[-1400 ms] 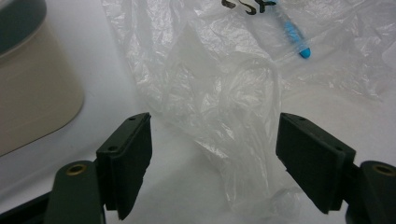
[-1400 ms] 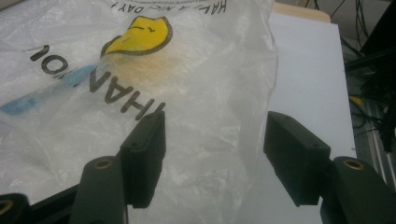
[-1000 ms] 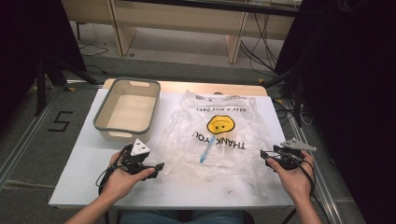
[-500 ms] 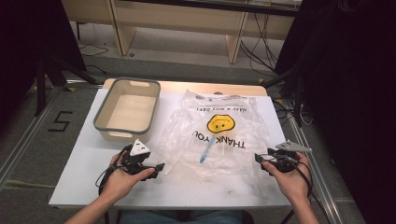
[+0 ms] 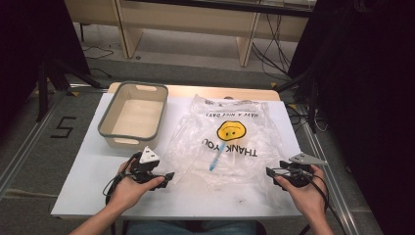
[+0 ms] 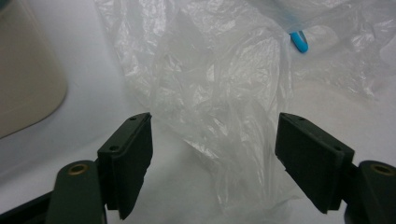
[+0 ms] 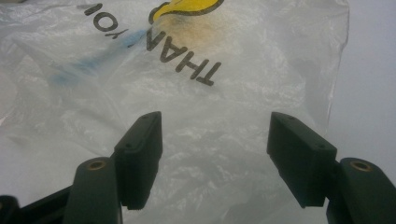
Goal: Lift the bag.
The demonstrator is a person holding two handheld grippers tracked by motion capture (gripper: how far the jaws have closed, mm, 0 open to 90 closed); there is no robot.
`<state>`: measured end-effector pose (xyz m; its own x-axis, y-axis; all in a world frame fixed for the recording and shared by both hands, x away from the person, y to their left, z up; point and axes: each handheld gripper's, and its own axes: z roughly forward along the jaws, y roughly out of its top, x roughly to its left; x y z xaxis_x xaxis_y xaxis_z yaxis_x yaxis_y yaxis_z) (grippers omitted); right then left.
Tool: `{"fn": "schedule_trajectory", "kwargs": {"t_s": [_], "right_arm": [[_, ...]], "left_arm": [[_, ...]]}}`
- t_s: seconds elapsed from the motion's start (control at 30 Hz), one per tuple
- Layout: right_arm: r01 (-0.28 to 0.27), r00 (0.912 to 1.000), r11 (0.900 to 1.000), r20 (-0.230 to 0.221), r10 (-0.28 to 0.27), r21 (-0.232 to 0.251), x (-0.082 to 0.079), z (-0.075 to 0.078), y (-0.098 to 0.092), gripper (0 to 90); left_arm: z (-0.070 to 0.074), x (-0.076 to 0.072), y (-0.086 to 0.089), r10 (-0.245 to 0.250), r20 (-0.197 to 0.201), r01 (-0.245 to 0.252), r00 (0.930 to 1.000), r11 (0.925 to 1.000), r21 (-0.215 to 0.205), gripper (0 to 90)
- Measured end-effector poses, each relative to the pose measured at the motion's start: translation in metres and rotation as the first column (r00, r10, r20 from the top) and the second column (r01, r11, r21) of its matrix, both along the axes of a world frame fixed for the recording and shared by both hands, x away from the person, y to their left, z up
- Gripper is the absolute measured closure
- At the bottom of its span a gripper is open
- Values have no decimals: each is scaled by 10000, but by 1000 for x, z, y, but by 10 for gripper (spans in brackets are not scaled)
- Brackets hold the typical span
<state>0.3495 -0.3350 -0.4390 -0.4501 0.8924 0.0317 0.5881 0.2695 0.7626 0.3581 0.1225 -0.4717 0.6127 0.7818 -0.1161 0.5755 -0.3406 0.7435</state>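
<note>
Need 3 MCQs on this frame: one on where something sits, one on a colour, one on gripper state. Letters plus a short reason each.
1. Where is the beige bin?
A. Left of the plastic bag
B. On top of the bag
C. At the table's right edge

2. What colour is the smiley face printed on the bag?
A. Red
B. Yellow
C. Green

3. How do the left gripper and right gripper stand?
A. Both open
B. Both shut on the bag
C. Left shut, right open

Answers:
1. A: the high view shows the bin beside the bag's left side.
2. B: the face is yellow.
3. A: in each gripper view the jaws stand wide apart.
</note>
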Motion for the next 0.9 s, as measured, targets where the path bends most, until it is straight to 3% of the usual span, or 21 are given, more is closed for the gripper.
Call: {"fn": "schedule_trajectory", "kwargs": {"t_s": [0.3, 0.53, 0.83, 0.9], "right_arm": [[-98, 9997, 9999, -233, 96, -93, -6, -5, 1, 358], [-353, 9967, 9992, -737, 336, -211, -15, -5, 3, 357], [-917, 9814, 9945, -1741, 815, -514, -25, -16, 9, 340], [-1023, 9821, 9937, -1637, 936, -457, -27, -15, 9, 340]], "left_arm": [[-6, -3, -5, -237, -709, 278, 9972, 9979, 580, 261], [-13, -9, -9, -608, -1497, 788, 9869, 9900, 1172, 267], [-11, -10, -10, -621, -1278, 852, 9899, 9792, 1843, 420], [-11, -10, -11, -576, -1228, 809, 9908, 9776, 1941, 440]]}}
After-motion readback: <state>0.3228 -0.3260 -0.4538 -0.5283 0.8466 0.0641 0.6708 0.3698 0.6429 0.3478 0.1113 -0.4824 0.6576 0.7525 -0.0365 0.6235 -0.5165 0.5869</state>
